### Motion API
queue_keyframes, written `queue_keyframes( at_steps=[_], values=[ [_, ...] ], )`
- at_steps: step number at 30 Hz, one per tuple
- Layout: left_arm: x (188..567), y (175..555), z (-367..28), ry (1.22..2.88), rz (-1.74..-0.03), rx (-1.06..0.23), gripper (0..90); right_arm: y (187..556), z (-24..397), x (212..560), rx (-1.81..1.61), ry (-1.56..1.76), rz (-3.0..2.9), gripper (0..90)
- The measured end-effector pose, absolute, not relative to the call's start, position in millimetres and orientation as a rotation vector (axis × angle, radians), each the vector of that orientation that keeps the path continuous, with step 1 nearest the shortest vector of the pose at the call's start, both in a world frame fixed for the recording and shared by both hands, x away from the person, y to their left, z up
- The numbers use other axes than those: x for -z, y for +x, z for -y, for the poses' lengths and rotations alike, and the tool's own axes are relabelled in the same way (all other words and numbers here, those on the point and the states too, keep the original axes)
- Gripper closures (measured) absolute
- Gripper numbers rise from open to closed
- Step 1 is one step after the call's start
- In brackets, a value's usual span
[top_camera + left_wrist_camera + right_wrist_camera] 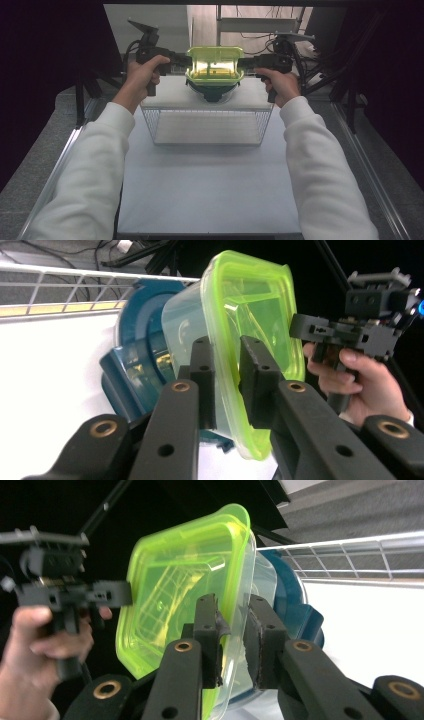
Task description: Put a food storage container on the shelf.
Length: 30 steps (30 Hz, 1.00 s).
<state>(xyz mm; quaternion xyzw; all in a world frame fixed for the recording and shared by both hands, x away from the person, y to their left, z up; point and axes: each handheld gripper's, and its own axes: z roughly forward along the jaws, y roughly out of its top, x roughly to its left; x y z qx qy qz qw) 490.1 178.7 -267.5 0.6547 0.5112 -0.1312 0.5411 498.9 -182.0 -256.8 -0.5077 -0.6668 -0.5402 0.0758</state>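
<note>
Above the far edge of the wire basket on the white worktop, the clear container with a green lid is held aloft; the left tool clamps its left rim; the right tool clamps its right rim; a blue container sits behind it.

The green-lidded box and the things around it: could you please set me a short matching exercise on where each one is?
Things:
1. green lid
2. blue container
3. wire basket
4. left gripper

Places:
A. standing on the white table
B. clamped on the box's left edge
C. on top of the clear box
D. nested under the clear box

Pairs: 1-C, 2-D, 3-A, 4-B
</note>
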Motion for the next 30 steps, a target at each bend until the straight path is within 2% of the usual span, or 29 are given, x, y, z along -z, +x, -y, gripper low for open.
queue_keyframes(
  at_steps=[7,11,13,15,18,23,30],
  values=[
    [278.6,501.4,-180.1,1.498,-1.235,0.351,73.5,508.7,179.5,266.0,1.62,-1.577,1.922,71.1],
    [279.1,500.2,-178.3,1.502,-1.235,0.317,72.4,509.9,180.7,267.8,1.617,-1.573,1.902,68.7],
    [278.7,499.5,-175.7,1.51,-1.25,0.264,65.5,510.3,180.2,270.7,1.621,-1.562,1.887,61.3],
    [277.7,498.6,-173.5,1.501,-1.266,0.226,48.8,510.3,179.8,272.6,1.665,-1.561,1.859,44.9],
    [273.9,494.2,-171.0,1.501,-1.258,0.155,34.9,507.2,179.9,270.9,1.742,-1.561,1.885,33.6],
    [262.7,476.9,-179.2,1.513,-1.212,0.067,24.7,490.3,189.0,260.0,1.873,-1.527,1.961,26.7],
    [258.7,433.0,-198.8,1.536,-1.124,-0.043,20.7,457.2,206.3,250.2,1.939,-1.385,2.235,25.1]
  ],
)
